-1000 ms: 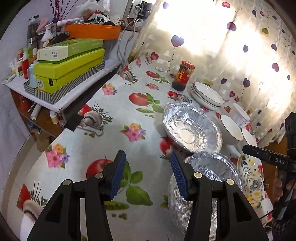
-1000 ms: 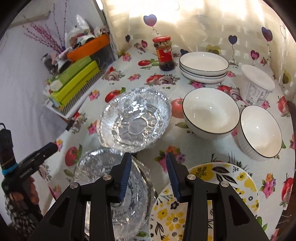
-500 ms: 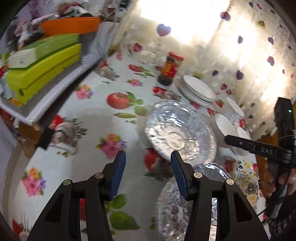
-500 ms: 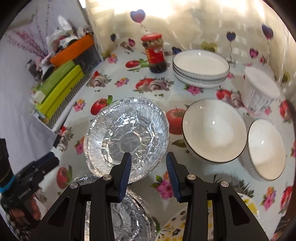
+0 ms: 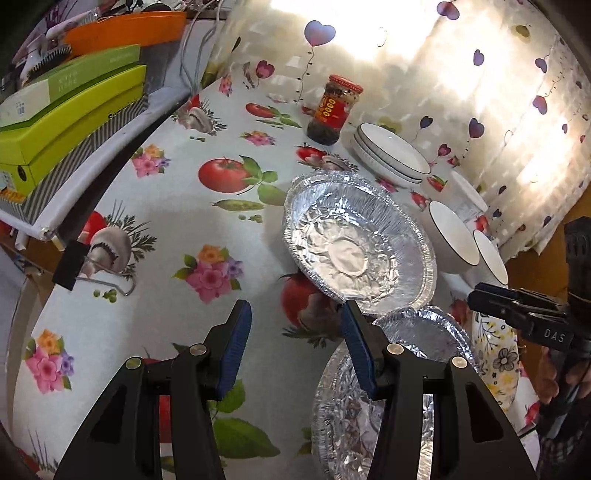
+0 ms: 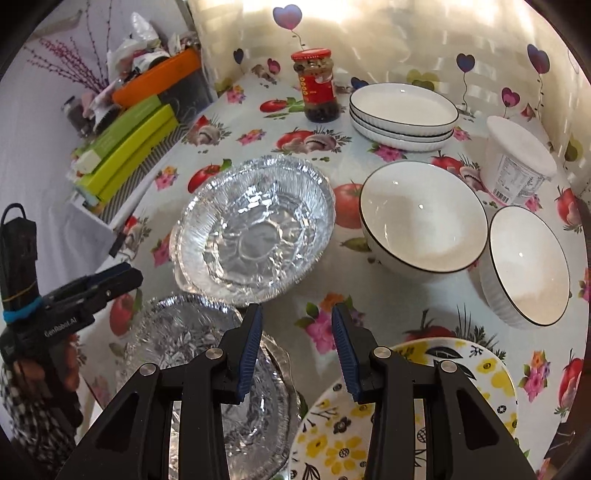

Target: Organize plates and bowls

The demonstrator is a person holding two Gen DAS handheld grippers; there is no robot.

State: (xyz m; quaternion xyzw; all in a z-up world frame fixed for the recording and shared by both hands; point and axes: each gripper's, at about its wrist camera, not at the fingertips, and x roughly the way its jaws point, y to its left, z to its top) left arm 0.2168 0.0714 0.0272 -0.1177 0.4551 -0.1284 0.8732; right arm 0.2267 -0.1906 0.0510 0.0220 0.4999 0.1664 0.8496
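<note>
A foil pan [image 6: 255,229] sits mid-table; it also shows in the left wrist view [image 5: 354,247]. A second foil pan [image 6: 207,354] lies nearer, also in the left wrist view [image 5: 373,398]. Two white bowls [image 6: 424,218] [image 6: 524,266] stand to the right. A stack of white plates [image 6: 402,110] is at the back. A yellow flowered plate [image 6: 406,413] lies at the front right. My left gripper [image 5: 295,350] is open and empty above the tablecloth, beside the pans. My right gripper [image 6: 295,343] is open and empty, over the gap between near pan and flowered plate.
A red-lidded jar [image 6: 317,85] stands at the back beside the plate stack. A white lidded tub [image 6: 517,162] is at the back right. Green boxes [image 5: 70,110] and an orange tray [image 5: 125,29] sit on a side shelf to the left. A curtain hangs behind the table.
Both grippers have moved forward over the table toward the foil pans and bowls. Both stayed open and empty.
</note>
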